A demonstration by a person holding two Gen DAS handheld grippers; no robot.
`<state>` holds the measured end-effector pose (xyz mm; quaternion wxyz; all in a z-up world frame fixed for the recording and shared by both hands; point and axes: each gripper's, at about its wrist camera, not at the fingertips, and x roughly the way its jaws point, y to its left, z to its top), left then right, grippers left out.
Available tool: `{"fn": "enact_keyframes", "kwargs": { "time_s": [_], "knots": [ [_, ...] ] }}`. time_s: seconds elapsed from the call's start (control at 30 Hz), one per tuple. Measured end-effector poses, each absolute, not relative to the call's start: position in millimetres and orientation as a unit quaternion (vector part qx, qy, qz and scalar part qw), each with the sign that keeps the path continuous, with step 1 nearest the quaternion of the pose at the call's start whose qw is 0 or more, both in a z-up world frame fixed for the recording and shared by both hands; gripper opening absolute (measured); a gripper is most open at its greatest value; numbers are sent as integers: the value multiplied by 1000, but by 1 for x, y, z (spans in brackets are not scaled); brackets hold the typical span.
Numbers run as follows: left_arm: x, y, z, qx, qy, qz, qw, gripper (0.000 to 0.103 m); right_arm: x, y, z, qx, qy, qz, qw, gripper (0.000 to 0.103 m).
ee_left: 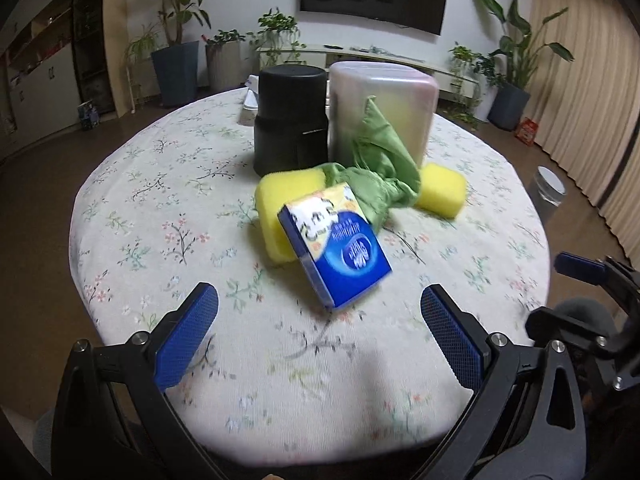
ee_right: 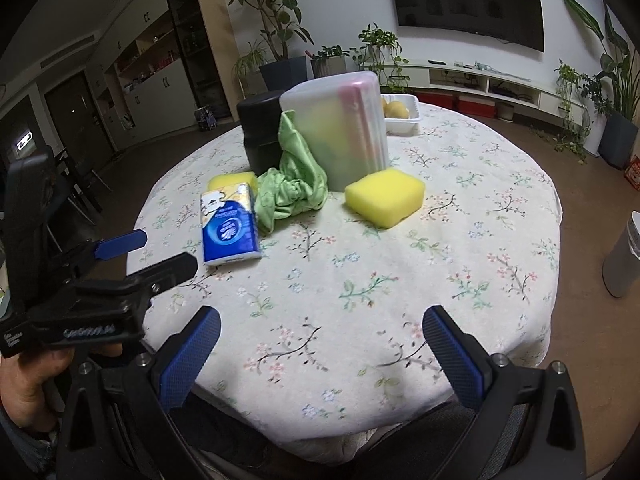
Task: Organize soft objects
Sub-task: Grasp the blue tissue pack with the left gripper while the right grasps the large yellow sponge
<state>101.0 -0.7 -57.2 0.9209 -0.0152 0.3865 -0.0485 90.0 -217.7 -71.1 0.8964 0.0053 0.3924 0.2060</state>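
Floral tablecloth (ee_right: 360, 272) covers the round table; both grippers (ee_left: 319, 312) (ee_right: 321, 334) gape wide, empty.

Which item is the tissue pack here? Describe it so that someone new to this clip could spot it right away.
On the round table with the flowered cloth, look in front of the black canister and the clear upturned tub. The tissue pack leans on the left yellow sponge, beside the green cloth. It alone is blue, glossy and printed.
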Motion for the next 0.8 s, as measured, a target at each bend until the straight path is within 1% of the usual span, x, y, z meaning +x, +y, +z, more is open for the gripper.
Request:
{"fn": "enact_keyframes", "kwargs": {
  "time_s": [0.13, 0.33, 0.47, 0.6, 0.7, 0.77, 0.8],
  "knots": [
    [118, -5, -58, -34, 386, -50, 921, 103, 117, -224, -69, -7, 397, 199, 896, 103],
    [142, -7, -73, -78, 425, -59, 900, 103, 162, -218, -72, -40, 418, 212, 882, 103],
    [148, -4, -80, -83, 434, -47, 896, 103, 181, -213, -67, -76, 410, 214, 883, 103],
    [155, 0, -90, -91, 451, -28, 887, 101, 203, -210, -74, -98, 424, 223, 872, 103],
    [156, 1, -90, -85, 446, -16, 891, 101, 218, -207, -84, -105, 438, 232, 862, 103],
    [156, 2, -89, -83, 435, -16, 896, 95, 229, -205, -90, -105, 446, 237, 857, 103],
    [157, 1, -89, -79, 435, -20, 897, 86, 234, -204, -93, -107, 449, 234, 856, 103]
  ]
}}
